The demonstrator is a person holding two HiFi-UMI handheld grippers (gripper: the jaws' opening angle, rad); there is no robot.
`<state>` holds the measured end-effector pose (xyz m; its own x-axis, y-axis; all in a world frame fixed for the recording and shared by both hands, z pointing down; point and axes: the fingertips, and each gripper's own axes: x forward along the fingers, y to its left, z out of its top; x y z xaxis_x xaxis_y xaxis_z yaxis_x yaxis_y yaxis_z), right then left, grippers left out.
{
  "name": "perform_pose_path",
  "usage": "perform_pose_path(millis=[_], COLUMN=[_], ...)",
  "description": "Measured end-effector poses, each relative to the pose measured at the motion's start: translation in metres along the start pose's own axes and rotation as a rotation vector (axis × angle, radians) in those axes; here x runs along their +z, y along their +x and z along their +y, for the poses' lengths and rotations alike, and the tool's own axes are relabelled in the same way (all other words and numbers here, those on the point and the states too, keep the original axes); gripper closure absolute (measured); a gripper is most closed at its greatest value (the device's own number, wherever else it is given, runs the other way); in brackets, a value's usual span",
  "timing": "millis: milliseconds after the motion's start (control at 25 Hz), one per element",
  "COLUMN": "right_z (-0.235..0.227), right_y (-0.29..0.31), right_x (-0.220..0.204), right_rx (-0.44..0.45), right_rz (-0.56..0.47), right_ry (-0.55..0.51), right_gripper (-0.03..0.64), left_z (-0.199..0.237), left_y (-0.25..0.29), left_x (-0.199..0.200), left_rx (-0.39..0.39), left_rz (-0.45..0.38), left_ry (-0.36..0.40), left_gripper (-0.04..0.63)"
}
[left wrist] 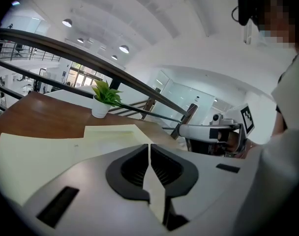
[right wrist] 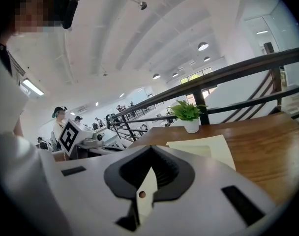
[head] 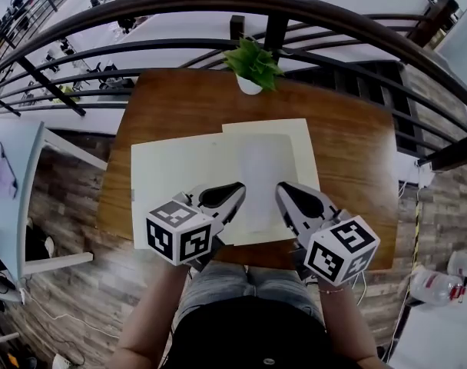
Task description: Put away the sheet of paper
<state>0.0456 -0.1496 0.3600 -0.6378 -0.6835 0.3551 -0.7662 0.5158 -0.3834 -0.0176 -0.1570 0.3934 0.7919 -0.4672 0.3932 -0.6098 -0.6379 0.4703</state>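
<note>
The left gripper [left wrist: 149, 146] is clenched, its jaws pressed together with only a thin pale sliver in the slit, and the right gripper [right wrist: 150, 149] is closed the same way, a pale wedge showing low between its jaws; I cannot tell whether either pinches paper. Both hang at the worktop's [head: 349, 144] edge farthest from the plant [head: 253, 66], tips pointing toward it, close side by side but apart. The white sheet [head: 266, 167] lies flat between them, running from their tips toward the plant, the left gripper's tip at one long edge and the right's over the other. Under the sheet a cream folder [head: 172, 183] is spread out, one leaf reaching nearer the plant than the other, both short of the pot. The plant stands upright in a white pot at the worktop's far edge, just before a dark rail [head: 218, 2]
</note>
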Motion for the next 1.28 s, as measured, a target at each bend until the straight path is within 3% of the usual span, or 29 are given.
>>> perform_pose_path(millis=[680, 1280], right_z=[0.039, 0.04], right_y=[0.007, -0.004], right_x=[0.007, -0.002], right_rx=[0.059, 0.045], right_rz=[0.005, 0.004], right_ry=[-0.082, -0.102], right_gripper=[0.591, 0.591], left_z=[-0.021, -0.032], left_y=[-0.04, -0.041], left_x=[0.01, 0.009], left_rx=[0.05, 0.061], left_rz=[-0.123, -0.142], left_ry=[-0.02, 0.0], left_gripper=[0.575, 0.577])
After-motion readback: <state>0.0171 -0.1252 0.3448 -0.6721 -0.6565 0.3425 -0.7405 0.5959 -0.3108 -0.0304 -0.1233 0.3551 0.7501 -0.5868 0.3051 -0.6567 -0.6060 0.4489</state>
